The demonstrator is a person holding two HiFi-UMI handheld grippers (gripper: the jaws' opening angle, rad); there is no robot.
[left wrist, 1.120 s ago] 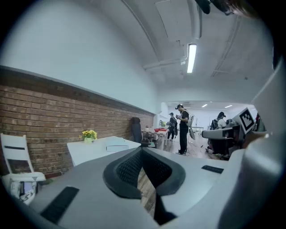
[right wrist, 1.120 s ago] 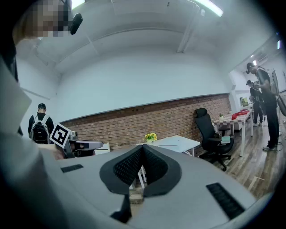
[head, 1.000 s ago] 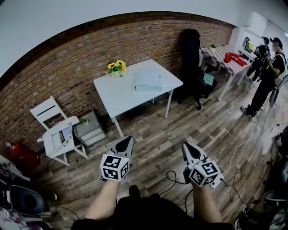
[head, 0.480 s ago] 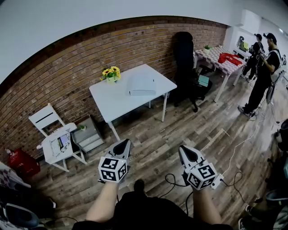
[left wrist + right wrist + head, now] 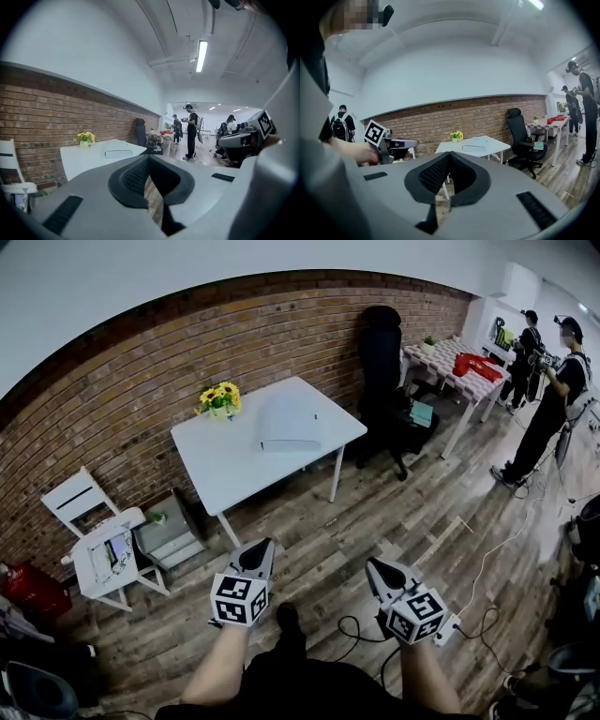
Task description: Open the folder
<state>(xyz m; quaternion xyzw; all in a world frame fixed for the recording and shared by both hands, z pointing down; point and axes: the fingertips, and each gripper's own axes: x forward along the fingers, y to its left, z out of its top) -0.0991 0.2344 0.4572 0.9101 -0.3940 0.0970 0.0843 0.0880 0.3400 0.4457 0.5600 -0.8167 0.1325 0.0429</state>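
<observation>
Lying well ahead on the worktop (image 5: 211, 479), the folder (image 5: 291, 423) looks nearer the left hand-held gripper (image 5: 261, 554) than the right hand-held gripper (image 5: 380, 570) — both pressed together, empty.

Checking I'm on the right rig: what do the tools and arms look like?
Left tool and right tool match: light grey bodies, black textured pads, a white cube with black square markers behind each. Forearms bare, dark clothing. A black cable trails near the right one.

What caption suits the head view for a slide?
Both shut, the left hand-held gripper and right hand-held gripper point toward a white table bearing a folder and yellow flowers.
</observation>
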